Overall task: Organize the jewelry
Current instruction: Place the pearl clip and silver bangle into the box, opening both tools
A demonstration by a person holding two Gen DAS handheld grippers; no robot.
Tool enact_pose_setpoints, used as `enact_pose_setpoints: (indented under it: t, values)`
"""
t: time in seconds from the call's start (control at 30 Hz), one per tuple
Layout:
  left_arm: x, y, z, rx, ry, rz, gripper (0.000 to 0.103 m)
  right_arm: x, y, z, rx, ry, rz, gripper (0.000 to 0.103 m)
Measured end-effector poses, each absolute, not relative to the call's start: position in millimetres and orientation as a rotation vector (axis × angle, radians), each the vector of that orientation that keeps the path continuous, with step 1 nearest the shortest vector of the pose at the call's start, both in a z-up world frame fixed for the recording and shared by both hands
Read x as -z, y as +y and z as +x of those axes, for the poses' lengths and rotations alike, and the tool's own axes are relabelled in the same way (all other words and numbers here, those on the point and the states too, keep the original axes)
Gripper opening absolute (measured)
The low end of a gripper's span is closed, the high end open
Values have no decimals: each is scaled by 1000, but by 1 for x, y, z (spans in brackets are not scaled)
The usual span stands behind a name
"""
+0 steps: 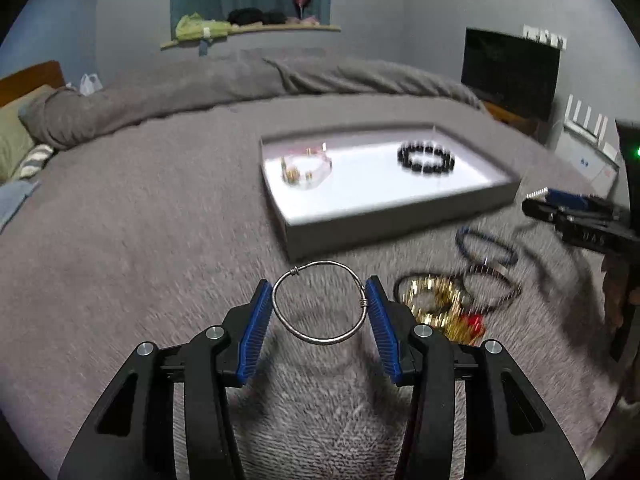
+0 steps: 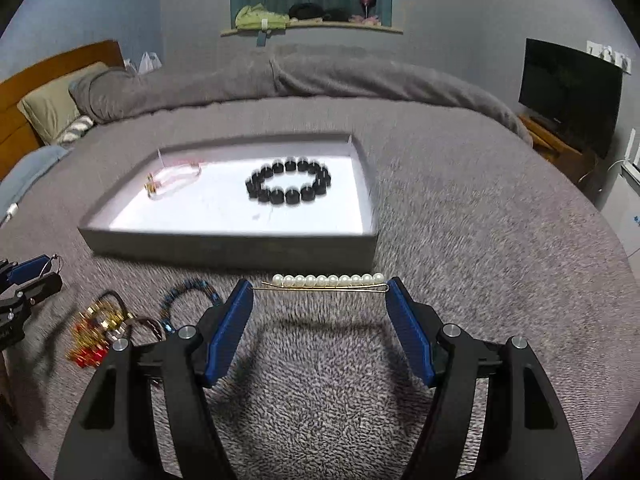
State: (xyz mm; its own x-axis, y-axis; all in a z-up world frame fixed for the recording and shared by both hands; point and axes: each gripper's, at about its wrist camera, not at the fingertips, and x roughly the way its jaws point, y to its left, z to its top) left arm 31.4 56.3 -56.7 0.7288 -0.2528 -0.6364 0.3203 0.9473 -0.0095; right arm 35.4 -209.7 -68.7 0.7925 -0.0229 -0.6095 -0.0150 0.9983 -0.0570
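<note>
My left gripper (image 1: 319,296) is shut on a silver wire bangle (image 1: 320,340), held above the grey blanket in front of the tray (image 1: 400,216). In the right wrist view my right gripper (image 2: 320,288) is shut on a pearl hairpin (image 2: 328,280), clamped end to end between the blue pads and lifted off the blanket. The shallow grey tray (image 2: 224,246) with a white floor holds a black bead bracelet (image 2: 290,184) and a clear bracelet with gold charms (image 2: 174,180). The other gripper shows at each view's edge: the right gripper (image 1: 576,216) and the left gripper (image 2: 28,280).
Loose jewelry lies on the blanket near the tray: a blue bead bracelet (image 1: 486,246), a dark bracelet (image 1: 494,286), a gold and red piece (image 1: 444,312). A rolled duvet (image 2: 320,76) runs behind the tray, pillows (image 2: 52,104) at left, a TV (image 2: 568,92) at right.
</note>
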Motion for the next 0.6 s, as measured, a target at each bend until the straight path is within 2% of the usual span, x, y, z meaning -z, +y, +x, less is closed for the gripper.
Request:
enact_pose_setpoints:
  t: [0.37, 0.6]
  values:
    - [19, 48, 85, 326, 643, 82, 50, 27, -207, 65, -11, 592, -12, 68]
    - [27, 30, 130, 329, 640, 57, 50, 21, -200, 104, -13, 576, -12, 68]
